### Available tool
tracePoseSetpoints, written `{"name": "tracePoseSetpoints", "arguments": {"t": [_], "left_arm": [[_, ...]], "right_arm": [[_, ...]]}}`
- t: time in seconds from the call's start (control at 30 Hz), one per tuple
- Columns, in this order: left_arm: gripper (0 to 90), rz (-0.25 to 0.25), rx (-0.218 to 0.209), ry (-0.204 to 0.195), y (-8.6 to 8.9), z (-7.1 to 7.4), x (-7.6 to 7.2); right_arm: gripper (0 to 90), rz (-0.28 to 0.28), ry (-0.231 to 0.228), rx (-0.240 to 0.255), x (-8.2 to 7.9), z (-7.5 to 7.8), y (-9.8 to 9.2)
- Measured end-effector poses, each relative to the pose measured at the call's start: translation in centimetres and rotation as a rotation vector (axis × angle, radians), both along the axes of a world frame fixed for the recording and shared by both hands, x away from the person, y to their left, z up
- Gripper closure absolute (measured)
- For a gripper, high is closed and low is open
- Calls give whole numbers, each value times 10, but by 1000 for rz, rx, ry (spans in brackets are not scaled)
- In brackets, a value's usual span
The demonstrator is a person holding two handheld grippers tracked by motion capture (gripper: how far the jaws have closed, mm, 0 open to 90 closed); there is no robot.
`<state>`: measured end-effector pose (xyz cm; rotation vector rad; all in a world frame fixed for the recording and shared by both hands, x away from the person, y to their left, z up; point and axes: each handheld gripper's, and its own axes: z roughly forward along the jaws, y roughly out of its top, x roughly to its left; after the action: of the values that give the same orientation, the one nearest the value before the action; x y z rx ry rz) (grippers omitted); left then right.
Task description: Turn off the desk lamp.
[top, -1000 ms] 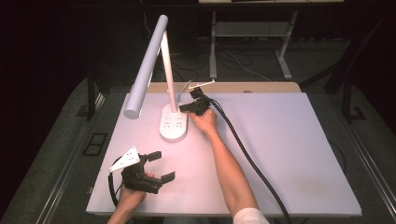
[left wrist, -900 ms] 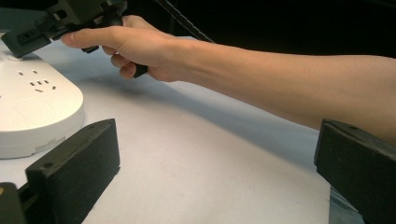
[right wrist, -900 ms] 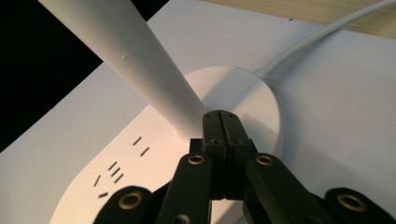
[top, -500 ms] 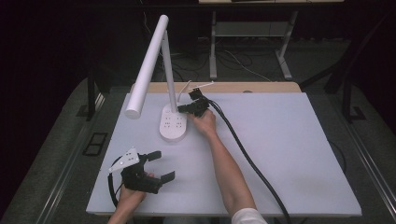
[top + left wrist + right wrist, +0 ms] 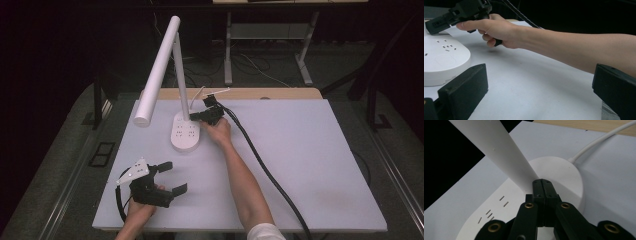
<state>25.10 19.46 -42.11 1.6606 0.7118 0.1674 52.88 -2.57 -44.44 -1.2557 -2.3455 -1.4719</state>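
Touching lamp stem, closed right tool above base.

White desk lamp with its oval socket base blocked the table's far-left part. Right forearm and thick black cable crossed the middle; the right half lay open.

Lamp stands on table near its far-left corner; right gripper just right of lamp stem; left gripper near front-left corner.
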Motion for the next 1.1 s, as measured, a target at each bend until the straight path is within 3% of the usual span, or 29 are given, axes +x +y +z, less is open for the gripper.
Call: {"name": "tracePoseSetpoints", "arguments": {"t": [0.13, 0.17, 0.23, 0.6, 0.7, 0.83, 1.1], "left_arm": [[0, -2, -1, 0, 1, 0, 1], [0, -2, 0, 0, 1, -1, 1], [0, -1, 0, -2, 2, 0, 1], [0, -6, 1, 0, 0, 0, 1], [0, -7, 1, -1, 0, -1, 1], [0, -8, 4, 0, -1, -1, 1], [0, -16, 11, -1, -2, -1, 1]], "right_arm": [[900, -4, -2, 22, 1, 0, -2], [900, -6, -11, 0, 1, 2, -3], [900, 0, -14, 16, 1, 4, -6], [900, 5, -41, 3, -6, 20, -21], [900, 13, -55, -23, -11, 24, -30], [900, 14, -55, -19, -15, 26, -38], [874, 31, -97, -32, -34, 42, -64]]}}
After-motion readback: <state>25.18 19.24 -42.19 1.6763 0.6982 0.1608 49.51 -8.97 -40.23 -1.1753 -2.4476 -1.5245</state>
